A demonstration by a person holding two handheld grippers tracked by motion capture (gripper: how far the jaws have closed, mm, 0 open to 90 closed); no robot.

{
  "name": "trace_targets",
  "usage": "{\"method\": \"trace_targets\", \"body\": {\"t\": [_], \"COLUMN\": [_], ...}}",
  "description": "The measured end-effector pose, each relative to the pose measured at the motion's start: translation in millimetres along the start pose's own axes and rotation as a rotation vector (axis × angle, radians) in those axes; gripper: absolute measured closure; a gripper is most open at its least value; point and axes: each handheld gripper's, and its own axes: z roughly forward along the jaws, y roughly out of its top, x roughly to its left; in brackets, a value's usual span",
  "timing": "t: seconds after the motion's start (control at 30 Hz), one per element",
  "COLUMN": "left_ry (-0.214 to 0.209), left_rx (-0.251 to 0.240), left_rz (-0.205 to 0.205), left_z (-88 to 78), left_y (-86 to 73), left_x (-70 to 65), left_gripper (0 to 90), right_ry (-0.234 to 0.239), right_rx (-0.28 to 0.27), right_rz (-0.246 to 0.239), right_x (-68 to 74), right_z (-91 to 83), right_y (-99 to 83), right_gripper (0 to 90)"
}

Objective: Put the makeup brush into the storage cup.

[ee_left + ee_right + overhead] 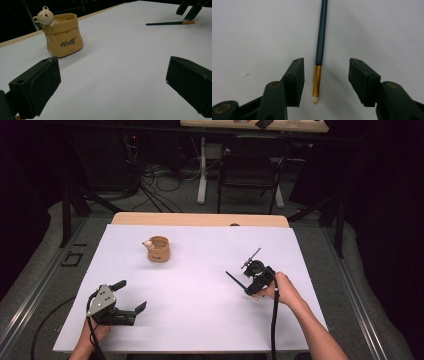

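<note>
We find the paintbrush [321, 37] lying flat on the white tabletop [200, 285], on its right-hand half, a slim dark-green handle ending in a gold ferrule and a pale tip. In the right gripper view its long axis runs straight up and away from the camera, so the handle points along the reach of the right hand-held gripper [325, 80] rather than across it, and the ferrule end lies in the gap between the two pads. Those jaws stand part-way open, one on each side of the brush, neither pad touching it; nothing is gripped yet. We judge that closing across the ferrule is what the coming move turns on, since the pads already face the brush's thin sides squarely. The right hand-held gripper is plainly the nearer one. The left hand-held gripper [129, 299] hovers well apart at the near left of the tabletop, jaws spread wide and empty. From there the brush lies far off to its right, and the tan bear-topped pouch [63, 33] stands ahead of it.
</note>
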Motion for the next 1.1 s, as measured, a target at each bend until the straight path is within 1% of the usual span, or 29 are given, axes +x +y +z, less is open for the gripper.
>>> {"method": "trace_targets", "body": {"t": [0.03,0.07,0.1,0.13,0.17,0.2,0.23,0.27,0.3,0.33,0.37,0.4,0.43,0.47,0.5,0.53,0.57,0.63,0.7,0.73,0.77,0.8,0.83,0.87,0.9,0.93,0.97,1.03,1.1], "left_ry": [-0.001,0.0,0.001,0.002,0.001,0.001,0.001,0.001,0.001,0.001,0.002,0.003,0.003,0.003,0.003,0.003,0.003,0.003,0.002,0.003,0.003,0.002,0.002,0.002,0.002,0.003,0.003,0.004,0.003], "left_rx": [0.0,0.0,0.0,0.0,0.0,0.0,0.0,0.0,0.0,0.0,0.0,0.001,0.001,0.002,0.001,0.001,0.001,0.001,0.001,0.001,0.001,0.001,0.001,0.001,0.001,0.001,0.002,0.003,0.002], "left_rz": [0.001,0.0,0.001,0.001,0.002,0.003,0.003,0.003,0.003,0.001,0.002,0.004,0.004,0.004,0.002,0.002,0.003,0.004,0.004,0.004,0.004,0.004,0.004,0.005,0.005,0.005,0.006,0.007,0.007], "left_z": [0.1,0.0,-0.1,-0.2,-0.3,-0.4,-0.4,-0.3,-0.3,-0.1,-0.1,-0.3,-0.3,-0.4,-0.4,-0.4,-0.4,-0.6,-0.6,-0.6,-0.6,-0.5,-0.5,-0.5,-0.5,-0.5,-0.5,-0.5,-0.5], "left_y": [0.0,-0.1,0.0,0.0,0.0,0.0,0.0,0.0,0.0,0.0,0.0,0.1,0.1,0.1,0.0,0.0,0.0,0.1,0.1,0.1,0.1,0.1,0.1,0.1,0.1,0.1,0.1,0.2,0.1], "left_x": [0.0,0.0,0.1,0.1,0.2,0.3,0.3,0.1,0.1,0.0,-0.1,0.0,0.0,0.0,-0.1,-0.1,-0.1,-0.1,0.0,-0.1,-0.1,-0.1,-0.1,-0.1,-0.1,-0.1,-0.1,0.0,0.0], "left_gripper": [0.0,0.0,0.0,0.0,0.0,0.0,0.0,0.0,0.0,0.0,0.0,0.0,0.0,0.0,0.0,0.0,0.0,0.0,0.0,0.0,0.0,0.0,0.0,0.0,0.0,0.0,0.0,0.0,0.0], "right_ry": [0.008,0.015,0.019,0.009,0.017,0.022,0.031,0.025,0.025,0.029,0.03,0.045,0.045,0.038,0.041,0.039,0.032,0.032,0.031,0.021,0.021,0.02,0.02,0.024,0.017,0.023,0.018,0.014,0.01], "right_rx": [0.012,0.009,-0.001,0.03,0.036,0.033,0.028,0.05,0.048,0.042,0.048,0.065,0.065,0.074,0.081,0.071,0.09,0.099,0.088,0.09,0.09,0.092,0.092,0.11,0.109,0.11,0.098,0.109,0.103], "right_rz": [-0.001,0.005,0.0,-0.014,-0.011,0.001,0.003,0.0,-0.008,0.001,0.002,0.005,0.005,-0.008,0.0,-0.002,-0.003,0.003,0.011,0.015,0.015,0.027,0.027,0.023,0.027,0.026,0.03,0.034,0.034], "right_x": [0.3,0.7,0.3,0.2,-0.2,0.4,0.4,0.6,0.7,1.6,2.3,2.5,2.5,2.5,3.4,3.6,4.2,4.2,4.2,4.4,4.4,4.4,4.4,2.8,3.2,2.7,2.8,3.2,3.4], "right_z": [1.8,3.5,5.6,4.5,5.2,6.0,7.2,6.0,7.2,8.4,8.9,8.8,8.8,10.3,10.8,12.6,11.8,11.6,12.5,12.7,12.7,12.8,12.8,11.7,11.9,11.9,13.2,13.3,14.3], "right_y": [1.0,1.1,0.9,2.0,2.3,2.4,2.5,3.7,3.7,3.8,4.3,5.3,5.3,6.2,7.0,6.6,7.8,8.6,8.3,8.3,8.3,8.3,8.3,8.8,8.7,8.6,7.9,8.1,7.6], "right_gripper": [51.6,52.8,53.5,54.8,56.5,57.6,58.5,60.4,61.3,62.4,63.5,64.2,64.2,66.9,67.5,68.7,69.9,71.2,72.8,73.5,73.5,74.9,74.9,76.3,77.1,77.9,78.6,79.6,80.0]}}
